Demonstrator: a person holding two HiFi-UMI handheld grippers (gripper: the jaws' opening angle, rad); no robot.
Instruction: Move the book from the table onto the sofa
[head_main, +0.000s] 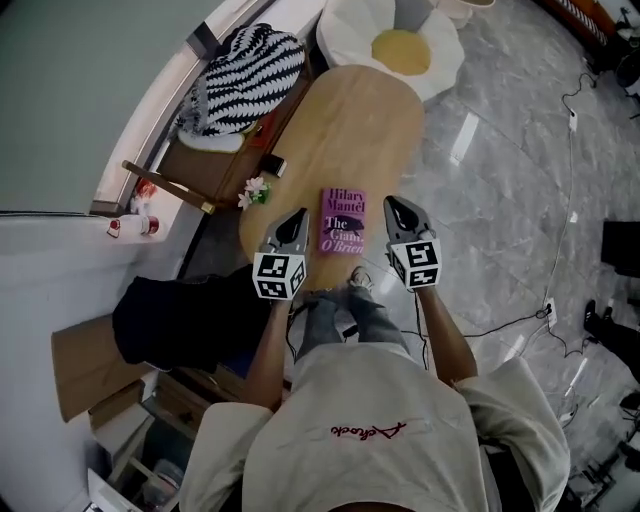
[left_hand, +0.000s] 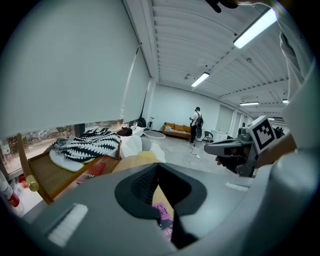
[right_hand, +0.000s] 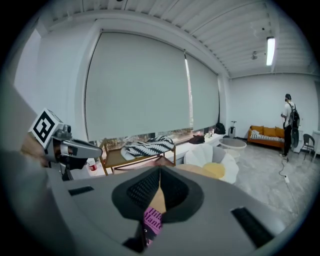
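A magenta book (head_main: 343, 221) lies flat near the close end of the oval wooden table (head_main: 360, 120). My left gripper (head_main: 299, 214) hangs just left of the book and my right gripper (head_main: 391, 202) just right of it, both above the table's end. Each one is shut with nothing held. In the left gripper view the closed left gripper (left_hand: 158, 167) shows a strip of the book (left_hand: 164, 213) below its tips. The right gripper view shows the same: the right gripper (right_hand: 159, 171) is closed, with the book (right_hand: 151, 220) under it. An orange sofa (right_hand: 265, 134) stands far across the room.
A white daisy-shaped seat (head_main: 398, 42) stands at the table's far end. A wooden bench (head_main: 215, 160) with a black-and-white zigzag throw (head_main: 243, 78) runs along the window at left. A person (right_hand: 289, 122) stands by the sofa. Cables (head_main: 520, 320) trail on the marble floor.
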